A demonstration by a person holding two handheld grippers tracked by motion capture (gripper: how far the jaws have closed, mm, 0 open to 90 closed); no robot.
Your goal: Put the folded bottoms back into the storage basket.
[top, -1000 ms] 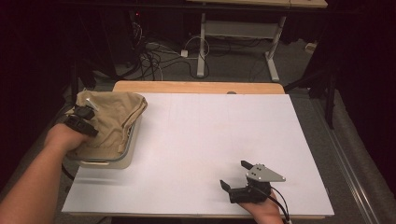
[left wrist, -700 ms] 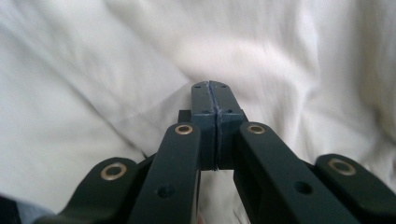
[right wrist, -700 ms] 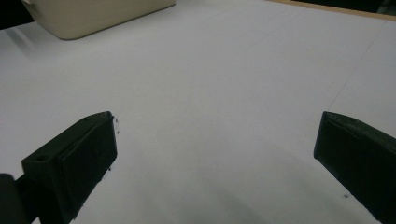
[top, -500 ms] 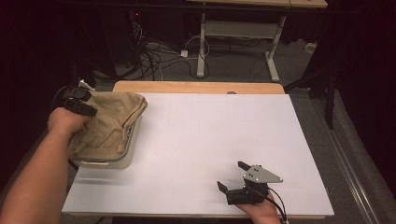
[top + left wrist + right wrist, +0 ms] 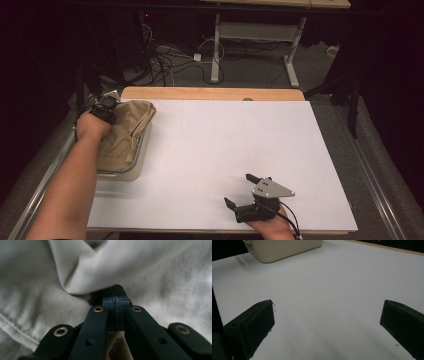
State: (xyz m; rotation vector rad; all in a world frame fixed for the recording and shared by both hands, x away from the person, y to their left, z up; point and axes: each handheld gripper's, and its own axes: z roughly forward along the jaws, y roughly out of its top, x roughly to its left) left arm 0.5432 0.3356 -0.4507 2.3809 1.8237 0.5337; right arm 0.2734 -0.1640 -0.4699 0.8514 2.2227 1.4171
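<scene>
Since a moment ago we see the left gripper (image 5: 104, 107) shifted toward the far left edge of the tan cloth (image 5: 125, 132), at the back corner of the bin, while the right gripper (image 5: 248, 192) has stayed near the front edge of the table (image 5: 215, 145).

We find the cloth heaped in a cream bin (image 5: 137, 162) at the left side of the white tabletop, spilling over the bin's rim. In the left gripper view, its jaws are pressed together with their tips tucked under a fold of the cloth (image 5: 105, 267); whether fabric is actually pinched between them we cannot tell. The person's left forearm (image 5: 70, 190) reaches in from the bottom left.

We see the right gripper resting low over the bare table, its grey plate on top and its cable trailing off the front edge. In its own view the jaws stand wide apart with nothing between them, and the bin (image 5: 282, 248) sits well off at the far side.
</scene>
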